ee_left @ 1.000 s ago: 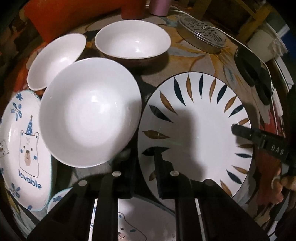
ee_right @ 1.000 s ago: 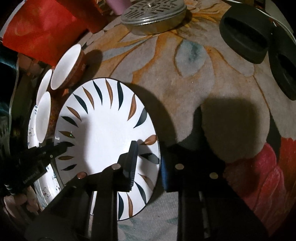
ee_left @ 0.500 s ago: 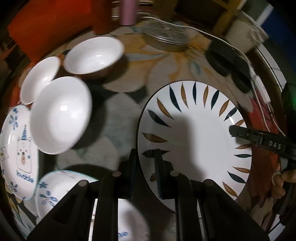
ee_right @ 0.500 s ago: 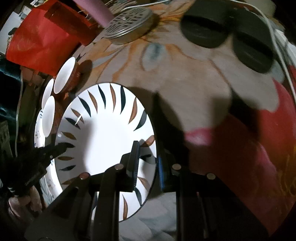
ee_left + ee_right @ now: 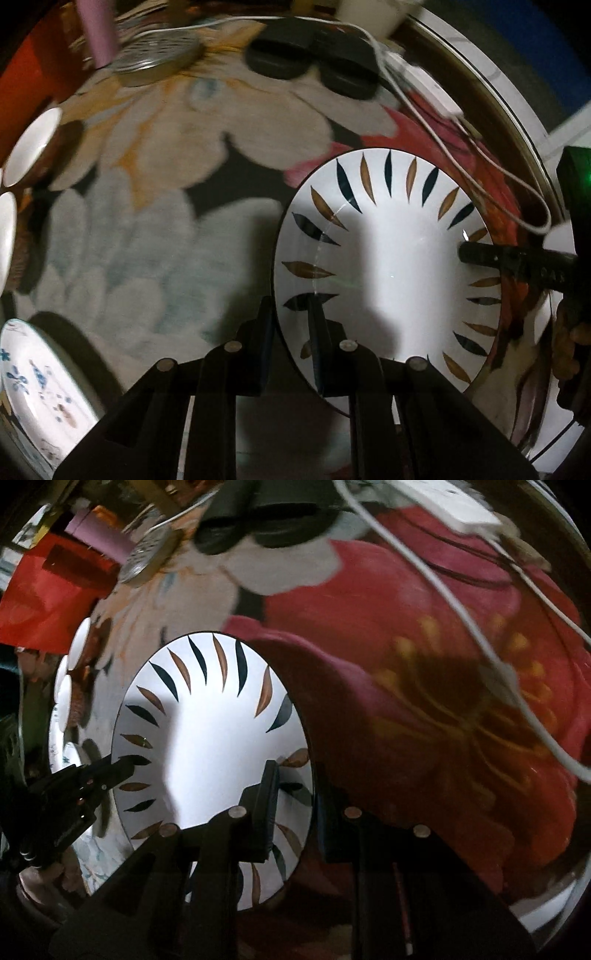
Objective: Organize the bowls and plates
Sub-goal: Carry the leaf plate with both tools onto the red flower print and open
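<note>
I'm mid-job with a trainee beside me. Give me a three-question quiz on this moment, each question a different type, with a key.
1. True or false: only one tool grips the leaf-pattern plate.
2. Multiple choice: in the right wrist view, the white cable lies over (A) a red flower on the tablecloth, (B) a white bowl, (C) a bear plate.
3. Fill in: the left tool and right tool clamp the plate's ____.

Key: 1 false; 2 A; 3 rim.

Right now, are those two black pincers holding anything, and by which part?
Yes, both hold one thing: the leaf-patterned plate. The left gripper pinches its rim on one side, and the right gripper pinches the rim on the opposite side.
</note>
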